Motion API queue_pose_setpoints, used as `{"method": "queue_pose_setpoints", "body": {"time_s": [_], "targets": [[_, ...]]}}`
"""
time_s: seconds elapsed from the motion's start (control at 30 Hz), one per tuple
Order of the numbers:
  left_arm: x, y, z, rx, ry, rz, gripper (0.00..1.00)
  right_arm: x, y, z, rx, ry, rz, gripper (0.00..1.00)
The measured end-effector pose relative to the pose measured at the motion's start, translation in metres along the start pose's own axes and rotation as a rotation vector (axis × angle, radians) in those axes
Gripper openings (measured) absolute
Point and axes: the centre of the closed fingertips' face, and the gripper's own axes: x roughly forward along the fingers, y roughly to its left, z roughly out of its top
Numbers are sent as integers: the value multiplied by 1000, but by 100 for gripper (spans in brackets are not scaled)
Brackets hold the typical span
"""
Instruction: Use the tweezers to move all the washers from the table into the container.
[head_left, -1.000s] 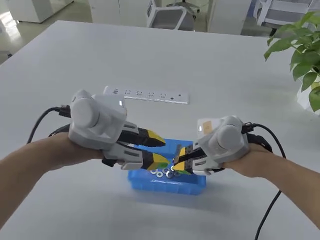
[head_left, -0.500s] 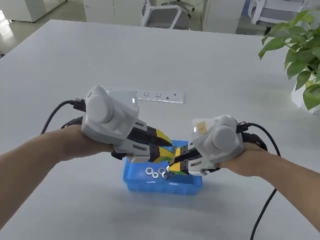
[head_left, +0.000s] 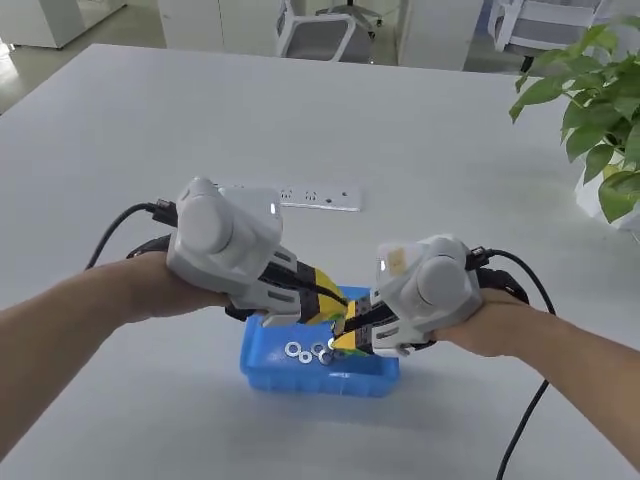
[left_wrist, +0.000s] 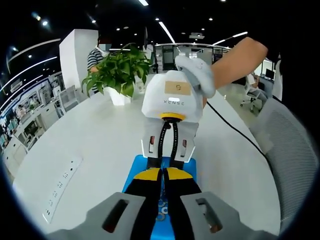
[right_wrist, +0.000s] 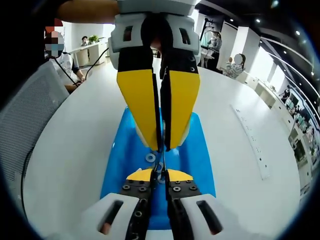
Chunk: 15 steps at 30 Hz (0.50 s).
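A blue container (head_left: 318, 371) sits on the white table and holds several washers (head_left: 304, 352); one washer (right_wrist: 150, 158) lies on its floor. My right gripper (head_left: 344, 340) is over the container's right side, shut on thin metal tweezers (right_wrist: 161, 168) that point forward. My left gripper (head_left: 337, 312) comes in from the left, jaws shut, its yellow fingertips (right_wrist: 163, 142) meeting the tweezers' tip just above the washers. In the left gripper view my own jaws (left_wrist: 162, 174) are pressed together, facing the right gripper (left_wrist: 172, 102) over the container (left_wrist: 144, 168). Whether the tweezers carry a washer is hidden.
A white power strip (head_left: 300, 196) lies on the table behind the grippers. A potted green plant (head_left: 590, 110) stands at the right edge. Black cables trail from both grippers. Office chairs stand beyond the table's far edge.
The left gripper has moved right and closed its jaws, and its tips now meet the right gripper's over the container. The head camera has shifted a little.
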Motion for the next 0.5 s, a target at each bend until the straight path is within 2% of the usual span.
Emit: {"method": "queue_pose_setpoints", "body": {"time_s": [0.5], "targets": [[-1,4,-2,18,15,0,5,-1,-1,2,-8,8,-11,11]]}}
